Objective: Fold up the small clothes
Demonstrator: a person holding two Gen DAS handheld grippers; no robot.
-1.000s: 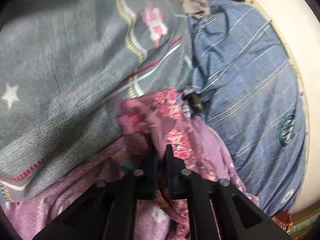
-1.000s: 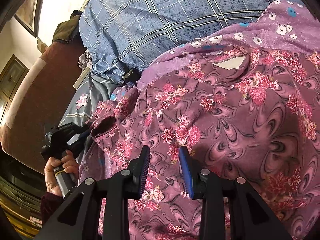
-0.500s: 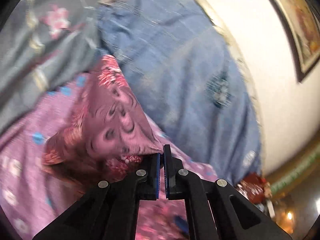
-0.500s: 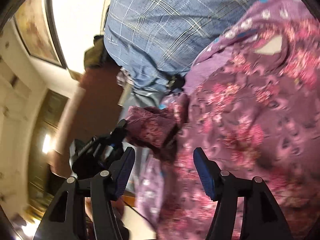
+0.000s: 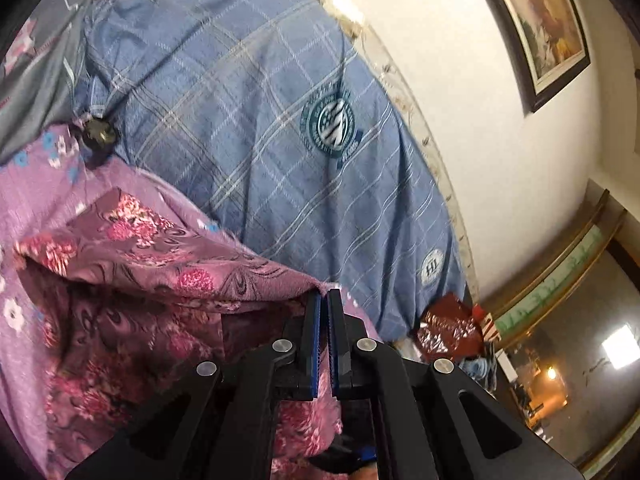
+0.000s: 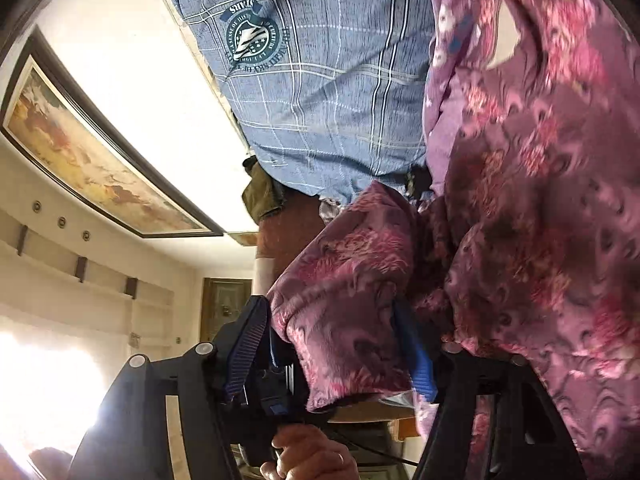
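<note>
Step in hand: a fold is under way; the left tongs (image 5: 324, 300) are fully closed, pinching an edge of the floral maroon garment (image 5: 132, 280) and holding it lifted.
Right tongs (image 6: 332, 344): jaws have just been closing, a bunched fold of the garment between them; whether the pads already press on it I cannot tell.
Garment's place: lower left of the left view, lying over lilac flowered cloth (image 5: 28, 184) beside the blue checked shirt (image 5: 256, 120).
Next move: probably secure the right grip, then carry the lifted edge across squarely.
Right view only: a hand (image 6: 308, 456) at the bottom edge, holding a tool handle.
Left view only: the closed pinch itself.
</note>
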